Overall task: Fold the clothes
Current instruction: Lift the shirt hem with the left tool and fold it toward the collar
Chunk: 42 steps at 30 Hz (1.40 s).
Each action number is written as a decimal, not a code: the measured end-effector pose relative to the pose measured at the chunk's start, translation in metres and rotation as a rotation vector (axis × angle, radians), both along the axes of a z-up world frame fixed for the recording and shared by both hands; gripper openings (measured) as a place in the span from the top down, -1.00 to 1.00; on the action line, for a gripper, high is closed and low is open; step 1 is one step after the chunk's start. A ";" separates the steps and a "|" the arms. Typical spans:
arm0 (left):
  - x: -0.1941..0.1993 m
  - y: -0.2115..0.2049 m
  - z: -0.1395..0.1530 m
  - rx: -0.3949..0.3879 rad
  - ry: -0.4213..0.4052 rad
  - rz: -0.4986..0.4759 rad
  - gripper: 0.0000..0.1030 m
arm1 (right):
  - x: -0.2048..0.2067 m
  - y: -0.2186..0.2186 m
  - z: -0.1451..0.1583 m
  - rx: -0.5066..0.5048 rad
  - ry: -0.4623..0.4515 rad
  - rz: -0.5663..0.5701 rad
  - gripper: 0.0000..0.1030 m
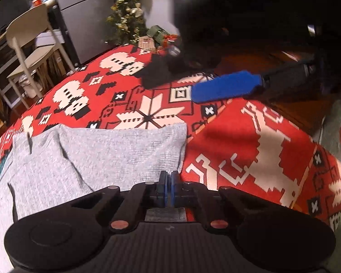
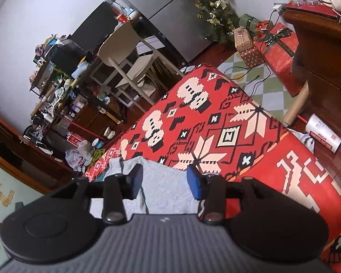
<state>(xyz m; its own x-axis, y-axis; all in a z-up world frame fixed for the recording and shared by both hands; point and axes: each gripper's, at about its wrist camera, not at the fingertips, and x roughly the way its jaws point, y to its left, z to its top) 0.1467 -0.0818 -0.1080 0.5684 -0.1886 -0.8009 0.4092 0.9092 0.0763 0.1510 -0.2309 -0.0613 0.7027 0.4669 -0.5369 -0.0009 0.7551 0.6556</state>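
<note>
Left tool [image 1: 169, 182] pinched narrow at the grey garment [image 1: 97, 154] edge; right tool [image 2: 166, 177] spread wide above it

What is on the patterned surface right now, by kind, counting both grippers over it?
Grey garment: 1
Red patterned cover: 1
Grippers: 2 (left gripper shut, right gripper open)
Total: 4
</note>
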 end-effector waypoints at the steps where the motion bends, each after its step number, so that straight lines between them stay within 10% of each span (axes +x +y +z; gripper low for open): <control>1: 0.000 0.004 0.004 -0.030 -0.002 0.022 0.94 | 0.000 0.000 -0.001 0.001 0.002 -0.004 0.09; 23: -0.033 0.203 0.093 -0.418 -0.141 0.534 0.95 | 0.006 0.030 -0.006 -0.070 0.020 0.048 0.05; 42: -0.075 0.322 0.051 -0.623 -0.066 0.842 0.95 | 0.011 0.078 -0.014 -0.233 0.042 0.175 0.05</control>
<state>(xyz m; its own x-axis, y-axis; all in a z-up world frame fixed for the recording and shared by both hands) 0.0717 0.2407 -0.0574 0.7462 -0.0808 -0.6608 -0.3614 0.7844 -0.5041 0.1624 -0.1529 -0.0755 0.5972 0.4399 -0.6707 -0.1210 0.8760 0.4668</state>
